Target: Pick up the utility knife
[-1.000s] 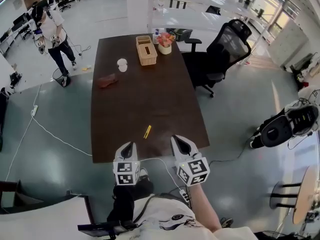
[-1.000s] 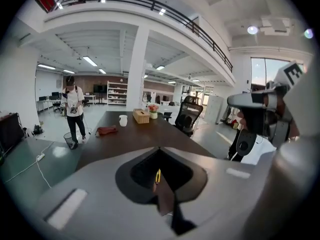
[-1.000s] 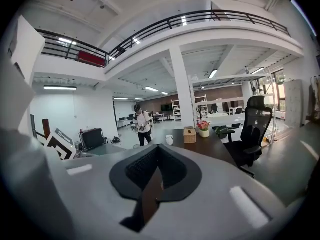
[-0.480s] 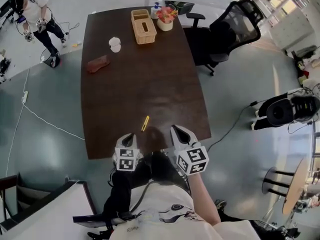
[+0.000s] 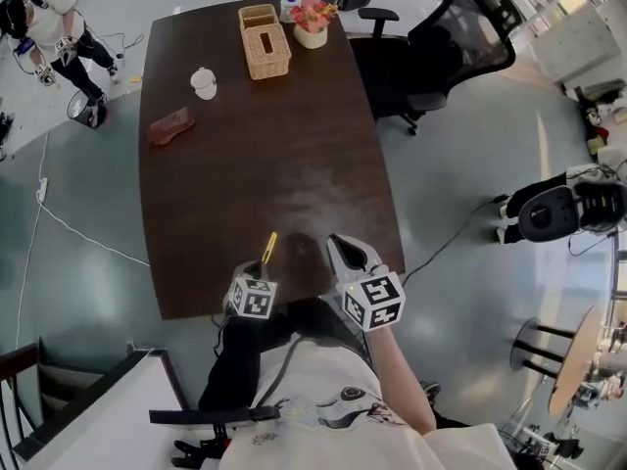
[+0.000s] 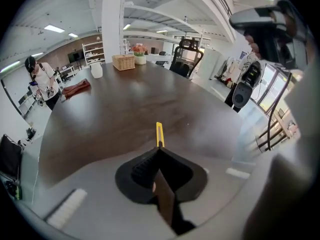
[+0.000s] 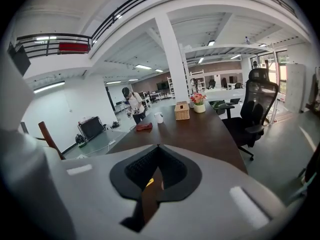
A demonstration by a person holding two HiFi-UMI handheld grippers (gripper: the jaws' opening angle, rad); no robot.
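where dark wood table [image 5: 245, 164] gleams, slim yellow utility knife [image 5: 269, 247]

The person is holding one pair of tongs in each hand, out in front of the body, side by side and apart from each other. The left tongs [image 5: 259, 265] are pointing steeply downward, their marker cube facing up toward the head. In the left gripper view their two jaws are pressing together, tips meeting in a point with nothing gripped between them. The right tongs [image 5: 334, 242] are tilting downward less steeply and are reaching a little further forward than the left. Their jaws are likewise meeting at the tips, with nothing clamped between them. The bare right forearm [image 5: 400, 398] is stretching from the torso up to the right tongs.
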